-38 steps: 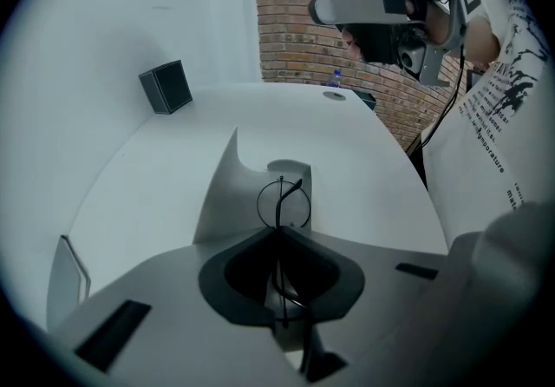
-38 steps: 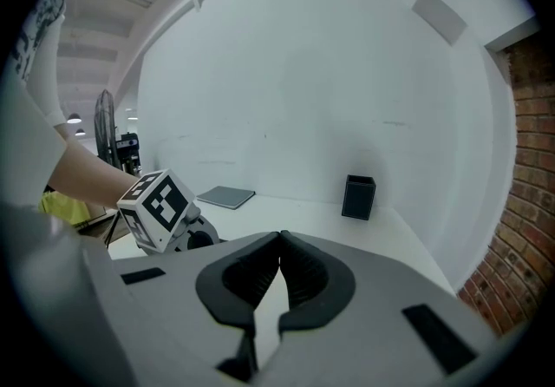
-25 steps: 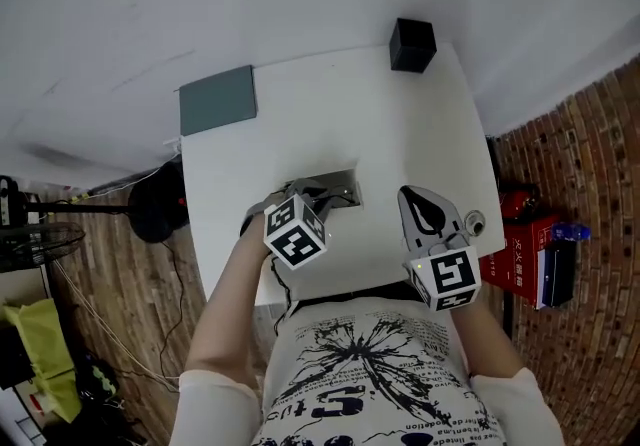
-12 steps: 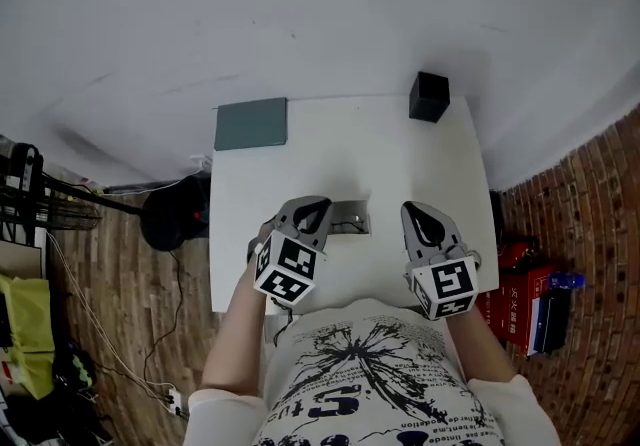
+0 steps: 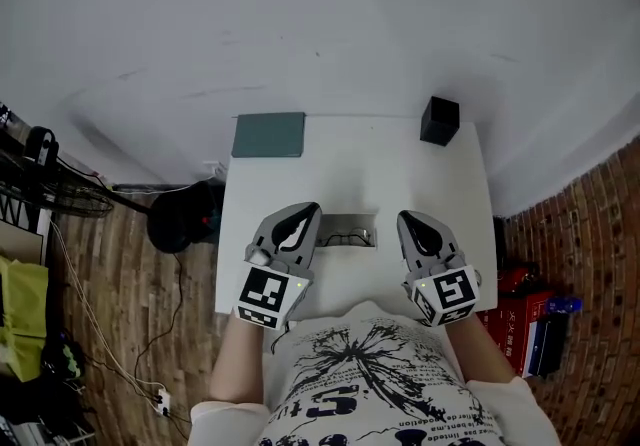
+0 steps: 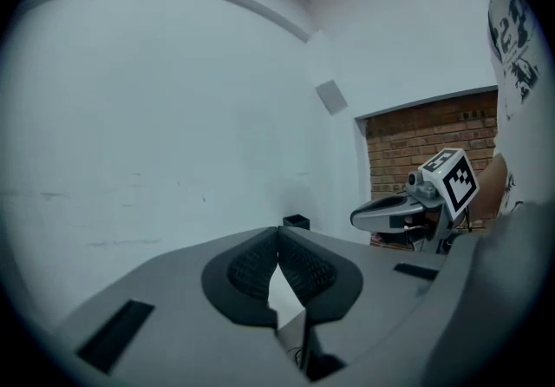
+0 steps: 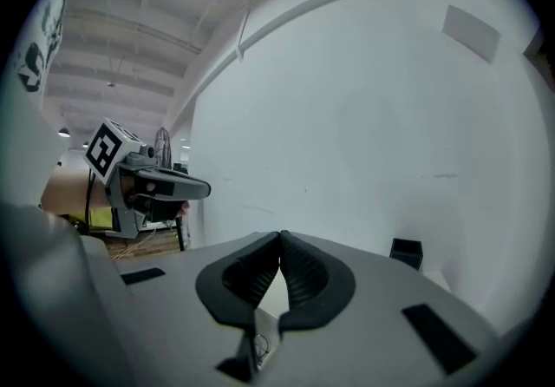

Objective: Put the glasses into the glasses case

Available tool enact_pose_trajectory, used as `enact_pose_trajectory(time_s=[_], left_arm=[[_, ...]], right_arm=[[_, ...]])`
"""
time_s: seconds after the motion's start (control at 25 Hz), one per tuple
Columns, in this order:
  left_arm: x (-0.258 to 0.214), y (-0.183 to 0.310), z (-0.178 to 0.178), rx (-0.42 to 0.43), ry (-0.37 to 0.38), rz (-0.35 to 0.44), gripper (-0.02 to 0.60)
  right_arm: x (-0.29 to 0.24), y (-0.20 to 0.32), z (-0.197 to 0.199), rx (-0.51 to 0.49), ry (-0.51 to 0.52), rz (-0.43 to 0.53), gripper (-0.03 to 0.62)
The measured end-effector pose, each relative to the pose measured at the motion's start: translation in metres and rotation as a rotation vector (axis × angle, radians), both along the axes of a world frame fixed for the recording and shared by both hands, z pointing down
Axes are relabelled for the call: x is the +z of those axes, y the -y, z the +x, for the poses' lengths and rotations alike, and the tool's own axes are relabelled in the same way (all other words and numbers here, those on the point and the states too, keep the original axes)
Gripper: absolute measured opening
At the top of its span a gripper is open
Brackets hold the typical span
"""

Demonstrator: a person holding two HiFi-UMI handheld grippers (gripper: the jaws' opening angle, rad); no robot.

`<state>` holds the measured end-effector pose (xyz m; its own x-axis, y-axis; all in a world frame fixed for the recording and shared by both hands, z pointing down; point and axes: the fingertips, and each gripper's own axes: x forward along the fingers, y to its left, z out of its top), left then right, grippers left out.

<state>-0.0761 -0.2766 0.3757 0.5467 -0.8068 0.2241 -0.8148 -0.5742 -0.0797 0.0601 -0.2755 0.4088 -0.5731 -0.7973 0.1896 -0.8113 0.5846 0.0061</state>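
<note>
A shallow grey glasses case (image 5: pixel 347 231) lies open at the middle of the white table (image 5: pixel 360 159), with thin dark-framed glasses (image 5: pixel 340 235) in it. My left gripper (image 5: pixel 308 210) sits just left of the case, jaws shut and empty. My right gripper (image 5: pixel 407 218) is a little right of the case, also shut and empty. In the left gripper view the shut left gripper (image 6: pixel 278 233) points over the table, with the right gripper (image 6: pixel 401 213) to its side. In the right gripper view a bit of the glasses (image 7: pixel 259 344) shows below the shut right gripper (image 7: pixel 280 238).
A flat teal box (image 5: pixel 268 135) lies at the table's far left corner and a black cube (image 5: pixel 440 120) at the far right corner. A white wall (image 5: pixel 320 24) stands behind the table. Cables and a black stand base (image 5: pixel 185 216) lie on the wooden floor to the left.
The left gripper has drawn back off the case's left end toward the person. The right gripper stayed about where it was. The head camera has shifted, so the table sits lower in view.
</note>
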Motion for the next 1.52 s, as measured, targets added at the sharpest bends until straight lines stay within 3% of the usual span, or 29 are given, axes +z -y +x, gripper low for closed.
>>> enact_pose_trajectory(time_s=[0.24,0.68,1.16,1.4,1.52], left_arm=[[-0.005,-0.014,-0.015,-0.048,-0.041,0.04,0.014],[-0.003,-0.009,-0.026,-0.086,-0.055,0.024,0.014],[0.0,-0.011,-0.018,-0.065,-0.041,0.01,0.014],[0.001,-0.012,-0.021,-0.064,-0.108,-0.002,0.014],[0.001,-0.012,-0.022,-0.066,-0.106,-0.003,0.014]], right_arm=[[-0.011,-0.004,-0.002,-0.017,0.026,0.04,0.015],[-0.013,-0.002,-0.007,-0.02,-0.047,0.076,0.014],[-0.011,-0.003,-0.002,-0.011,-0.066,0.072,0.012],[-0.01,-0.004,-0.005,-0.011,-0.066,0.067,0.012],[-0.011,-0.005,-0.009,-0.015,-0.071,0.073,0.012]])
